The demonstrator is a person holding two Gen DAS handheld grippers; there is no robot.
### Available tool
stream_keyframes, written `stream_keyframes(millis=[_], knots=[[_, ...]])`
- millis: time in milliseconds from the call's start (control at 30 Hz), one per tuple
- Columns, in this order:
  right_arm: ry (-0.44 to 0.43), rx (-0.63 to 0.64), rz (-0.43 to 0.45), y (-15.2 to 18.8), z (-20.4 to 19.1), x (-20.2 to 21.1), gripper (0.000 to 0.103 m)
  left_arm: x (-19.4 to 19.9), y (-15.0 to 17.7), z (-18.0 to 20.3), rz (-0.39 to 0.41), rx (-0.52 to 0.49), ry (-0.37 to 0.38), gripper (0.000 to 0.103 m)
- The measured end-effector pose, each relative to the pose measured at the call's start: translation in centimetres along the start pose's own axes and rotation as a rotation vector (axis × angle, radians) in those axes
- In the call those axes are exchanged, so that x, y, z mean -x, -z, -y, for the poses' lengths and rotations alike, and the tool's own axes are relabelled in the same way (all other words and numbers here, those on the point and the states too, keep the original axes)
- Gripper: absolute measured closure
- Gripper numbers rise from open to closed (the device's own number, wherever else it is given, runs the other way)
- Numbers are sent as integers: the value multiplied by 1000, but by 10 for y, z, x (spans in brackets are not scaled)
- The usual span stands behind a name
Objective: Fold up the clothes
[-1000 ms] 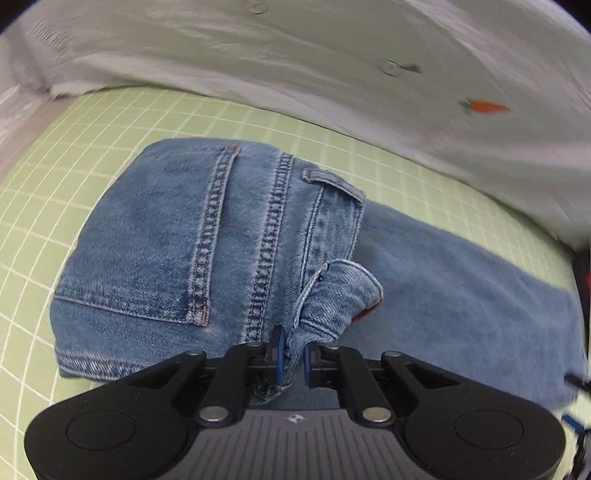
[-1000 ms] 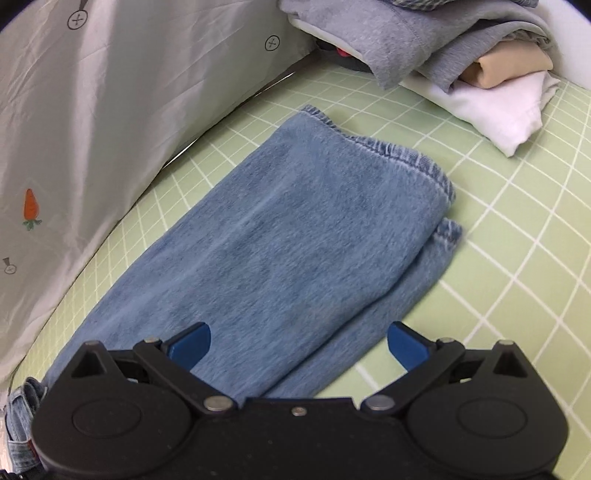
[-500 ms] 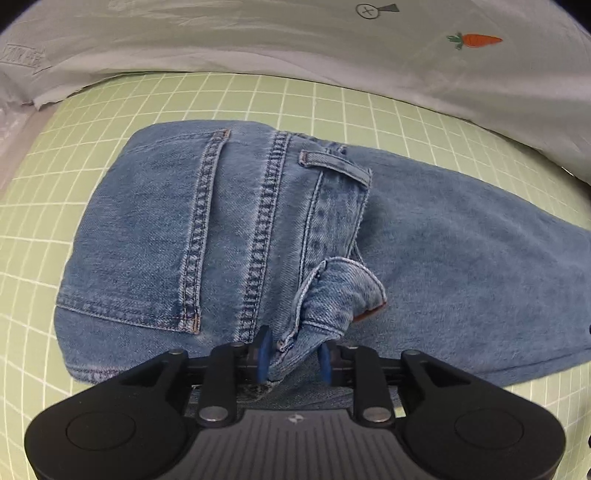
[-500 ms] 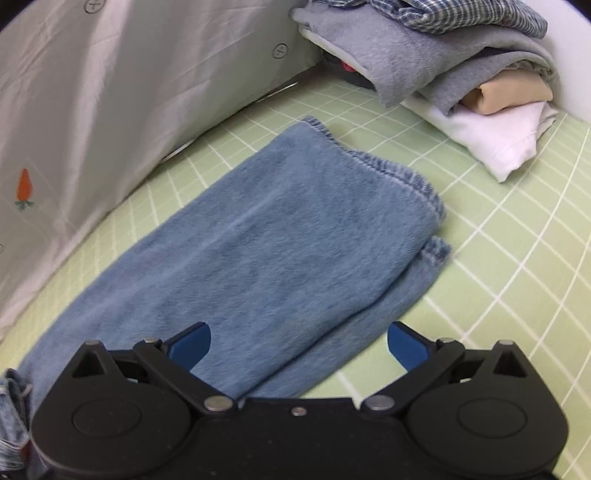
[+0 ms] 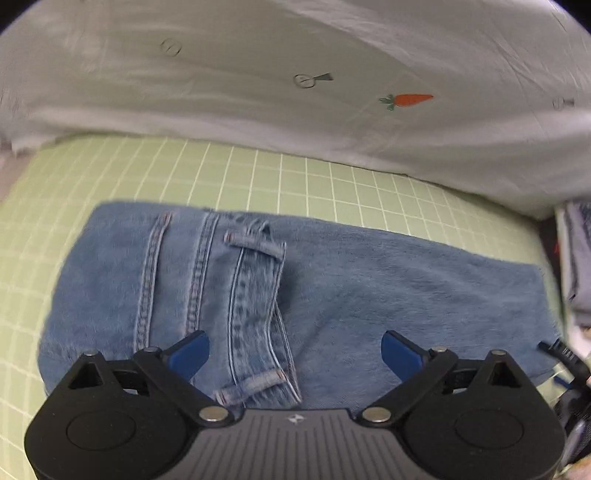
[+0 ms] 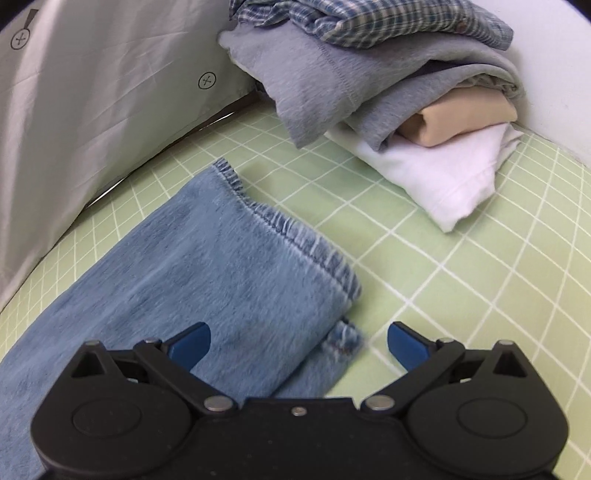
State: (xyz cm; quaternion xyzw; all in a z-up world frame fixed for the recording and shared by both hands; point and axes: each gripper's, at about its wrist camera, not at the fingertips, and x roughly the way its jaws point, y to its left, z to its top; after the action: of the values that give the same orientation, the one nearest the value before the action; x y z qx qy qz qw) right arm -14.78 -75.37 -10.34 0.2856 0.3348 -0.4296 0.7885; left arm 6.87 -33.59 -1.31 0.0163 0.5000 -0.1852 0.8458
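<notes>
Denim jeans (image 5: 332, 295) lie flat on the green gridded counter (image 5: 258, 173), folded lengthwise, the waist end with its seams and belt loop (image 5: 255, 249) to the left and the legs running off to the right. The left gripper (image 5: 295, 350) hangs over the waistband, its blue fingers (image 5: 190, 350) spread wide apart and holding nothing. Behind the jeans a white sheet (image 5: 295, 92) printed with a small carrot (image 5: 408, 99) borders the counter's far edge. At the leg end, the right gripper (image 6: 299, 341) sits above the hem (image 6: 291, 229), its fingers (image 6: 406, 347) also wide open and empty, with the lower leg's cuff peeking out just between them. Further right, apart from the jeans, a pile of clothes (image 6: 388, 81) rests on the counter: a white piece at the bottom, tan and grey ones above it, and a plaid shirt (image 6: 369, 18) on top.
</notes>
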Motion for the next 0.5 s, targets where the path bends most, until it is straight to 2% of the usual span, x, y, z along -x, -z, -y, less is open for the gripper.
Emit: stream_keyframes(millis=[100, 267, 500], knots=[[14, 50, 3, -1, -8, -5, 0, -2, -3, 3, -4, -21, -9, 4], [39, 143, 7, 1, -22, -13, 3, -3, -5, -5, -20, 15, -32, 4], [-5, 207, 2, 4, -26, -12, 4, -1, -4, -22, -26, 96, -65, 4]])
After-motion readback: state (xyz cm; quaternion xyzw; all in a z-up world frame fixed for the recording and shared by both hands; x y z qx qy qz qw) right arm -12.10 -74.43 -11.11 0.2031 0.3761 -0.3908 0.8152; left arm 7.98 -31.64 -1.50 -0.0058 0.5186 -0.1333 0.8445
